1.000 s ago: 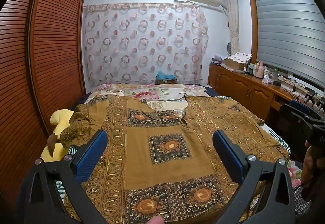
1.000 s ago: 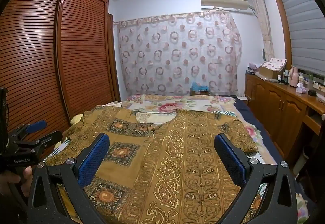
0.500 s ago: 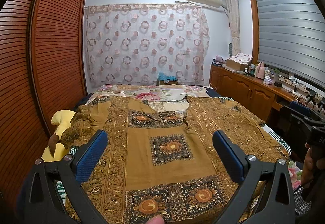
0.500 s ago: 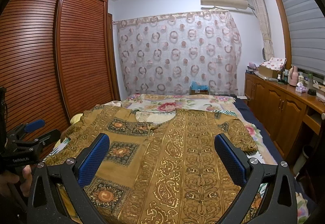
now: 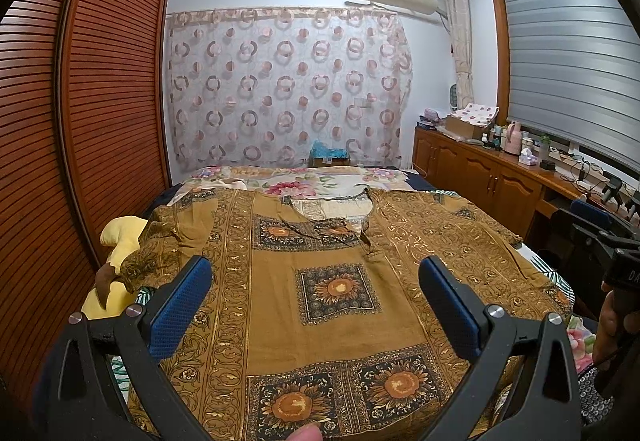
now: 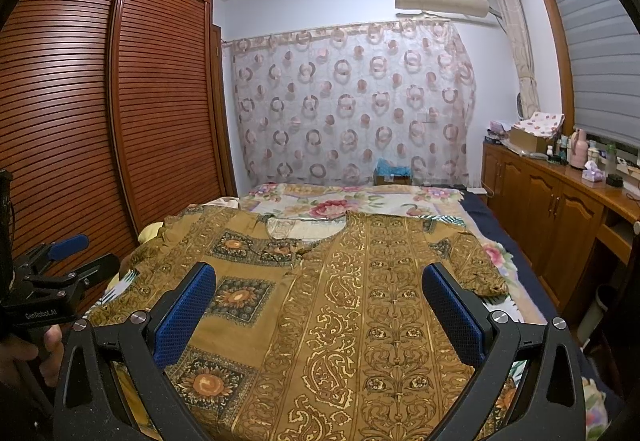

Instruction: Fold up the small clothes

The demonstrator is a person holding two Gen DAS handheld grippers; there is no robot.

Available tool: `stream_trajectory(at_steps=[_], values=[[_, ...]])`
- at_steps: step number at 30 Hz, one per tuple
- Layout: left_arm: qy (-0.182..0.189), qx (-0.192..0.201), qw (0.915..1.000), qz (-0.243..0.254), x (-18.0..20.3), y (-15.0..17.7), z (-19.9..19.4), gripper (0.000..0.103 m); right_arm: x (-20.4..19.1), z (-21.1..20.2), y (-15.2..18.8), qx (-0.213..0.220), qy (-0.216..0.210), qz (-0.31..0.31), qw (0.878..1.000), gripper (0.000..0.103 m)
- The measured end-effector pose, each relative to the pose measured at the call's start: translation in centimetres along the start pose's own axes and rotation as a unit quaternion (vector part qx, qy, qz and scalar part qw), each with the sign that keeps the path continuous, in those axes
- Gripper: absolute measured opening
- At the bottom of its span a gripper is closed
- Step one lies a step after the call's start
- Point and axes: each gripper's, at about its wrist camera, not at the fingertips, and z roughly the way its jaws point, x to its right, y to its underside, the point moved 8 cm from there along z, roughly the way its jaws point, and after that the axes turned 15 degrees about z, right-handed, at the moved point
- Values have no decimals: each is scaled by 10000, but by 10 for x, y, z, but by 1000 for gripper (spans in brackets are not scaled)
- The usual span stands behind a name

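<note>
The shirt [image 5: 336, 281] lies spread flat on the bed [image 5: 320, 177], neck toward the curtain [image 5: 286, 89]. It looks thin, soft and light, likely to sag and slide when lifted, so I'd pinch it at a sleeve or shoulder edge. Left gripper [image 5: 316, 307] and right gripper [image 6: 320, 311] hover above it, fingers wide, holding nothing.

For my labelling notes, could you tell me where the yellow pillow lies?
In the left wrist view, the yellow pillow lies at the bed's left edge, between the wardrobe and the shirt sleeve.
</note>
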Motion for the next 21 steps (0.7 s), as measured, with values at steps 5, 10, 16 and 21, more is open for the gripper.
stream_trajectory(at_steps=[5,10,16,21], values=[[-2,4,10000,11,-1,0,0,103,1,-1,1,12,5,1,10000,103],[-4,6,10000,9,-1,0,0,103,1,-1,1,8,0,7,10000,103],[-7,10,10000,13,-1,0,0,103,1,-1,1,8,0,1,10000,103],[-10,13,10000,17,-1,0,0,103,1,-1,1,10,5,-1,10000,103]])
